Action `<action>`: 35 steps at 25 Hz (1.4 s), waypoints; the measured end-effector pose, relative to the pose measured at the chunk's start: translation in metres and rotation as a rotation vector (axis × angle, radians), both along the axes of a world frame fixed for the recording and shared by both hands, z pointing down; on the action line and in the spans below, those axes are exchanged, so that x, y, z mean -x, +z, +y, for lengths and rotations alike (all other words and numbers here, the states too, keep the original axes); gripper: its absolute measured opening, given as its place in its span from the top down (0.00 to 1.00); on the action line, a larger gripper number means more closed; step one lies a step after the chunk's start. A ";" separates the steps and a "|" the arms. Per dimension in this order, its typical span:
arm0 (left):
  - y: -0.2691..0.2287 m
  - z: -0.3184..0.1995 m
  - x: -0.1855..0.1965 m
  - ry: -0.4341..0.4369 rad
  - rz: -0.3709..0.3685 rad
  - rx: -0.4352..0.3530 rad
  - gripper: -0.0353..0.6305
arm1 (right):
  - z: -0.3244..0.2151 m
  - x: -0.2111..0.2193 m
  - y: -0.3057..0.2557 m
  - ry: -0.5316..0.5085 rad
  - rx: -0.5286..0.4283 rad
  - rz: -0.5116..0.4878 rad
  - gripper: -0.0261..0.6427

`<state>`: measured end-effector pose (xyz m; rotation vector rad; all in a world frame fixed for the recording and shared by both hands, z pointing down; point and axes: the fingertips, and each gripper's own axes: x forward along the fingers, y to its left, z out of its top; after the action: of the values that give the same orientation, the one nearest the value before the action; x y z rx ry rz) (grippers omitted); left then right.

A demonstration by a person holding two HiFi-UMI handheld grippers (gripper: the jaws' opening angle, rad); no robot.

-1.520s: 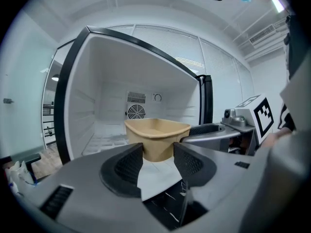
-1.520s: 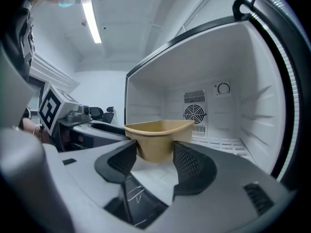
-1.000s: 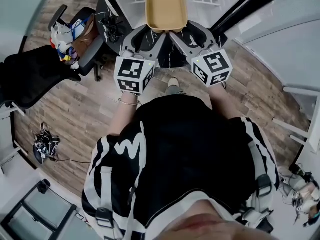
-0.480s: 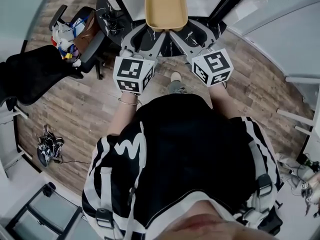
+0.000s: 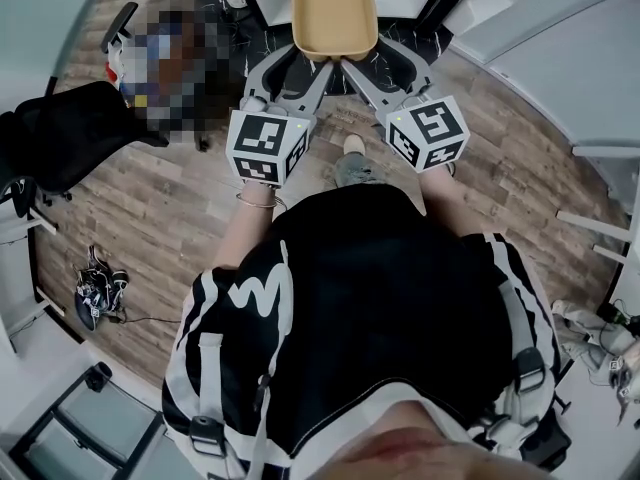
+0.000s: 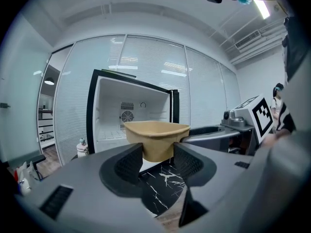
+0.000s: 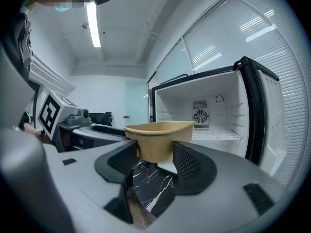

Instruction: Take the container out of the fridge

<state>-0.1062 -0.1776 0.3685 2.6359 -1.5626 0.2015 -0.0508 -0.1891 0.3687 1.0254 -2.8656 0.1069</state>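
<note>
— Since a second ago, what has shifted?

— Both grippers and the container point(image 5: 334, 13) have drifted back from the fridge with me. The white shelf grille that showed above the container's rim has slid off the top of the head view.

— Where is the container now?

— Out of the fridge point(image 6: 127, 115), in the air in front of the open compartment, level and empty. I hold it from two sides. My left gripper point(image 6: 158, 165) has its jaws set wide against one part of the tan body, below the rim, and my right gripper point(image 7: 155, 165) clasps another part the same way. The pads meet the walls in both gripper views.

— And the fridge?

— Door open, and the compartment is bare as far as I can see. A dark marbled slab point(image 6: 156, 198) lies beneath the container.

— So which step is this?

— Carrying off, I'd say; the lifting-out looks done. Next I need somewhere to set it down, and no such surface shows here. I should keep both grips even and the container level while I turn to find one. If one side loosens early, it could tip.
</note>
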 end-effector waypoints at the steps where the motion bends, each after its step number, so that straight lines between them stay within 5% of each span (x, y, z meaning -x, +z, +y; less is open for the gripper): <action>1: -0.001 0.004 0.000 0.002 -0.001 -0.002 0.64 | 0.004 0.000 -0.001 -0.001 0.000 -0.001 0.61; 35: -0.006 0.108 -0.006 0.007 0.016 -0.028 0.64 | 0.108 -0.007 -0.008 0.000 -0.042 0.005 0.61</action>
<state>-0.0999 -0.0698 0.3621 2.6578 -1.5629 0.1588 -0.0442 -0.0808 0.3612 1.0313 -2.8753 0.0450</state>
